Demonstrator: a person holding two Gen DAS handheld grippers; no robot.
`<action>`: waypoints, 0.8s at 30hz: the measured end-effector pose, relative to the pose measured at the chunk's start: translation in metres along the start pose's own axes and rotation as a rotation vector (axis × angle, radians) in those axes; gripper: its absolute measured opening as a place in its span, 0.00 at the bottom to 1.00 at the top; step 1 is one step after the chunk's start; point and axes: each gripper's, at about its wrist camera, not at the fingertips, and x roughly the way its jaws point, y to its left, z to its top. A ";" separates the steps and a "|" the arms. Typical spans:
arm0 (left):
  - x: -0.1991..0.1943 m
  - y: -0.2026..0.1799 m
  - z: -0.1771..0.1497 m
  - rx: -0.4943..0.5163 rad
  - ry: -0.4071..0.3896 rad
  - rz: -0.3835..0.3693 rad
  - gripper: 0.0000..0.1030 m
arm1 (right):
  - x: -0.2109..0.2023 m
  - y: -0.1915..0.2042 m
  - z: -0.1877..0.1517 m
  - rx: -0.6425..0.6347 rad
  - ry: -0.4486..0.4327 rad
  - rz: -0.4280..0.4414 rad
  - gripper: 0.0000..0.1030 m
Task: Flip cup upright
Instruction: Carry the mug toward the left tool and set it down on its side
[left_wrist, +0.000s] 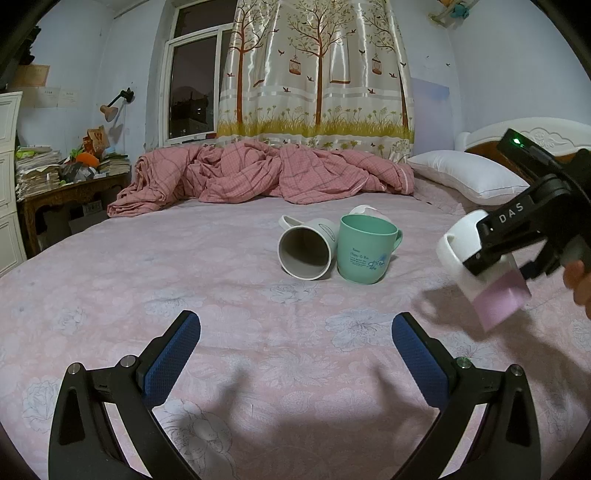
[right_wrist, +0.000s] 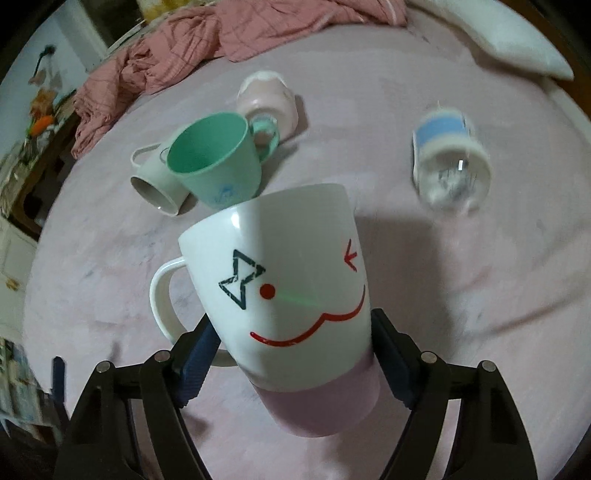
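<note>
The right gripper (right_wrist: 291, 365) has its blue pads (right_wrist: 195, 365) clamped on the lower body of a white mug (right_wrist: 291, 295) with a pink base and a drawn face, holding it off the bed (right_wrist: 461, 295), tilted, handle to the left (in the left wrist view it hangs above the right side of the bed). The left gripper (left_wrist: 295, 354) is spread wide with nothing between its fingers, low over the near part of the sheet. Near the bed's middle a green cup (left_wrist: 364, 251) stands upright, touching a grey cup (left_wrist: 306, 249) lying on its side. A pink cup (right_wrist: 267, 101) lies behind them, and a blue-banded glass (right_wrist: 448, 162) lies well apart to the right, nearer the pillow (left_wrist: 465, 173)
</note>
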 end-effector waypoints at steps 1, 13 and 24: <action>0.000 0.000 0.000 0.000 0.000 0.000 1.00 | 0.003 -0.001 -0.003 0.031 0.015 0.021 0.78; -0.002 -0.001 0.001 0.004 -0.009 0.004 1.00 | 0.044 -0.013 -0.014 0.227 0.067 0.154 0.80; -0.003 -0.001 0.002 -0.003 -0.005 0.002 1.00 | -0.035 -0.018 -0.042 0.001 -0.208 0.120 0.96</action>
